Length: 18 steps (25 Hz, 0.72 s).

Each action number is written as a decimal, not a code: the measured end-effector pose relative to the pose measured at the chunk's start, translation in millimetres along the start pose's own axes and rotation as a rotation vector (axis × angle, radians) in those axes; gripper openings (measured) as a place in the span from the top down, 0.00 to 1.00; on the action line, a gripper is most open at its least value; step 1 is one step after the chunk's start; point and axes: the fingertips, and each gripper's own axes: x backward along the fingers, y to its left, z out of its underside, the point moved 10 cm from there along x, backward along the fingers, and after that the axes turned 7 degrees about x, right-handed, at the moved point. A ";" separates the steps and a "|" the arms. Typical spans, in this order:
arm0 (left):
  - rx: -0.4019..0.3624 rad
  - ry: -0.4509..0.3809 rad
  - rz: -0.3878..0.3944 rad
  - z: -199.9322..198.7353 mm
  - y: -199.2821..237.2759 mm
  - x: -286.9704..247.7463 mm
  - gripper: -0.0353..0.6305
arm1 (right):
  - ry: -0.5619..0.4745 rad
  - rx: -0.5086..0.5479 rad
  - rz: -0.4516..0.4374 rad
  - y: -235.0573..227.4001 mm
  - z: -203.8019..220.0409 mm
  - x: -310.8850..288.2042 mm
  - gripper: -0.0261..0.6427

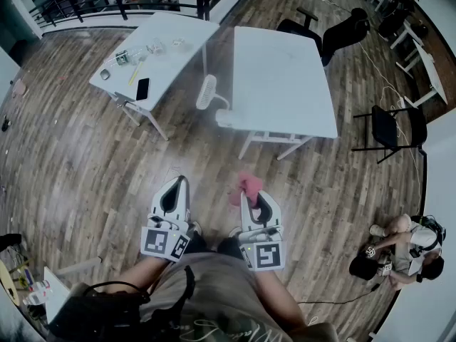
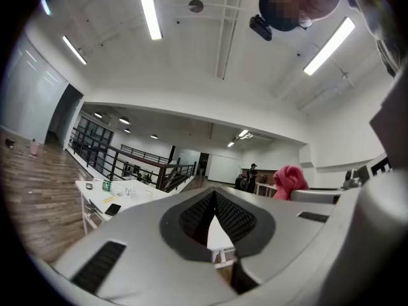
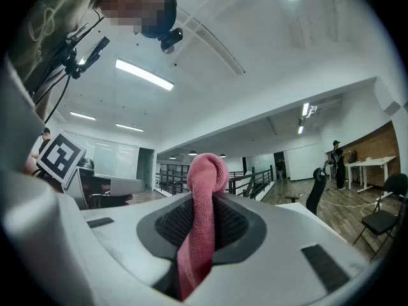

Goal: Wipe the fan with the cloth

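Note:
A white fan point(image 1: 206, 92) stands at the near left corner of the right-hand white table point(image 1: 285, 84), well ahead of both grippers. A pink cloth point(image 1: 246, 186) sticks up out of my right gripper point(image 1: 254, 199), whose jaws are shut on it; in the right gripper view the cloth point(image 3: 205, 190) runs up between the dark pads. My left gripper point(image 1: 177, 185) is level beside it, shut with nothing in it point(image 2: 213, 218). In the left gripper view the cloth point(image 2: 290, 178) shows at the right.
A second white table point(image 1: 160, 41) at the left carries a phone point(image 1: 142, 88), a bottle and small items. Black chairs point(image 1: 390, 128) stand to the right. A person point(image 1: 402, 246) sits on the wooden floor at the lower right. Railings line the far edge.

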 end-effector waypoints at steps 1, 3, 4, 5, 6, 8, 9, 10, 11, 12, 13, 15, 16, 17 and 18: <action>-0.006 0.001 -0.001 0.8 0.7 0.8 0.92 | -0.006 0.000 0.001 0.7 0.0 0.1 0.86; -0.014 0.001 -0.001 2.2 0.8 2.3 0.92 | -0.018 -0.001 0.006 1.4 -0.3 1.4 0.86; -0.016 -0.001 0.001 2.6 0.0 2.9 0.92 | -0.027 -0.001 0.013 1.0 -0.7 2.9 0.86; -0.019 -0.002 0.004 2.8 -0.9 3.4 0.92 | -0.033 -0.001 0.018 0.7 -0.9 4.7 0.86; -0.021 -0.002 0.006 2.9 -1.5 3.7 0.92 | -0.034 -0.003 0.021 0.9 -0.9 6.2 0.86; -0.022 0.001 0.007 3.3 -1.3 4.3 0.92 | -0.044 -0.011 0.027 1.8 0.1 7.7 0.86; -0.023 0.003 0.006 4.0 -1.0 4.9 0.92 | -0.055 -0.015 0.034 1.8 0.8 8.1 0.86; -0.023 0.006 0.005 5.2 -1.2 5.6 0.92 | -0.066 -0.020 0.039 1.6 1.8 8.7 0.86; -0.024 0.010 0.004 6.8 -2.0 6.4 0.92 | -0.074 -0.027 0.041 1.0 3.1 9.8 0.86; -0.025 0.014 0.003 8.4 -3.6 7.1 0.92 | -0.082 -0.039 0.038 0.0 4.2 11.5 0.85; -0.026 0.016 0.003 9.6 -5.5 7.5 0.92 | -0.090 -0.056 0.033 -1.7 4.9 13.4 0.85; -0.035 0.016 0.007 10.6 -9.7 7.1 0.92 | -0.109 -0.091 0.031 -6.1 4.7 16.7 0.85; -0.042 0.014 0.011 10.5 -11.7 6.5 0.92 | -0.117 -0.100 0.033 -8.2 4.0 17.5 0.84; -0.048 0.012 0.015 10.3 -13.6 5.7 0.92 | -0.120 -0.100 0.035 -9.9 3.5 17.6 0.84; -0.052 0.011 0.019 10.2 -15.3 4.8 0.92 | -0.118 -0.096 0.034 -11.0 3.8 17.3 0.85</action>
